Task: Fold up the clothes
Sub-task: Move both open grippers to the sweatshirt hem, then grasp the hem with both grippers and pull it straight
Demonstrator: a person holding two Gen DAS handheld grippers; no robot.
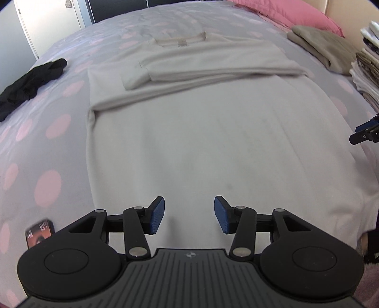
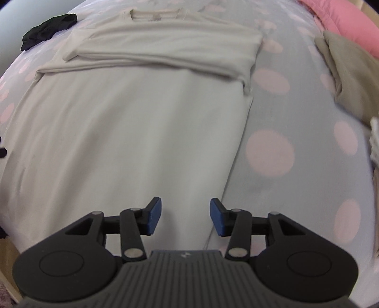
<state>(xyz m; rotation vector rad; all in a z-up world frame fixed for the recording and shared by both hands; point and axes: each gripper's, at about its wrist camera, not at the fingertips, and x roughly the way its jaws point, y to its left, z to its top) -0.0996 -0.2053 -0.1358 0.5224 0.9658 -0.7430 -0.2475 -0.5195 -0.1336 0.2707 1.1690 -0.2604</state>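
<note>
A cream long-sleeved shirt (image 1: 201,132) (image 2: 123,123) lies flat on the bed, collar at the far end, both sleeves folded across the chest. My left gripper (image 1: 189,215) hovers open above the shirt's near hem, nothing between its blue pads. My right gripper (image 2: 185,216) is open too, over the shirt's near right edge where cloth meets the sheet. In the left wrist view the right gripper's fingers (image 1: 364,133) show at the right border.
The grey sheet with pink dots (image 2: 296,132) covers the bed. A black garment (image 1: 28,83) (image 2: 47,30) lies far left. An olive folded garment (image 1: 329,45) (image 2: 348,71) and a pink duvet (image 1: 296,11) sit far right. A stack of folded clothes (image 1: 366,71) stands at the right edge. A small card (image 1: 39,232) lies near left.
</note>
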